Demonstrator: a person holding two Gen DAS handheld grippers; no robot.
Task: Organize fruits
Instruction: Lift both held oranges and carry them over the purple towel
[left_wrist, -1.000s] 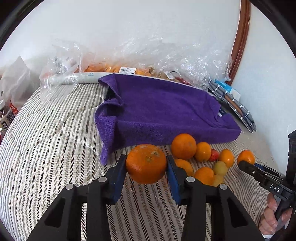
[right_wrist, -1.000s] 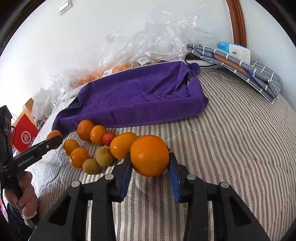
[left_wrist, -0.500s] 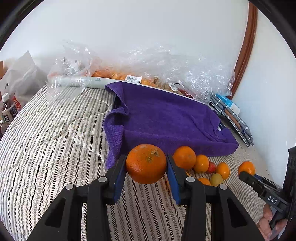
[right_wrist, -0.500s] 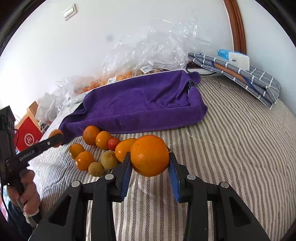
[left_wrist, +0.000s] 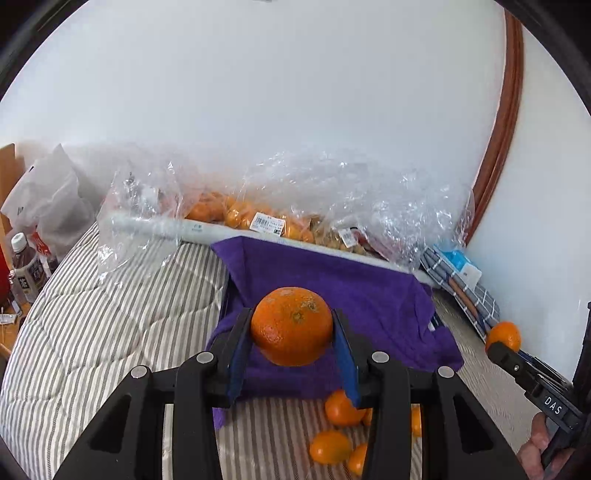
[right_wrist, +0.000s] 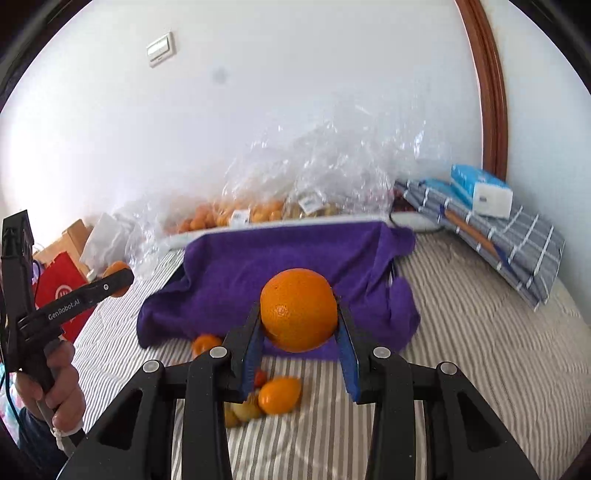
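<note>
My left gripper is shut on a large orange and holds it in the air in front of the purple towel. My right gripper is shut on another large orange, also lifted in front of the towel. Several small oranges and pale fruits lie on the striped bed below: a small orange in the left wrist view, another in the right. Each gripper shows in the other's view: the right gripper, the left gripper.
Clear plastic bags of fruit lie along the wall behind the towel. A folded checked cloth with a tissue pack sits at the right. Bottles and a red bag stand off the bed's left edge.
Both grippers have risen with their oranges and tilted up. The loose fruit pile has dropped towards the bottom of both views, and more wall shows.
</note>
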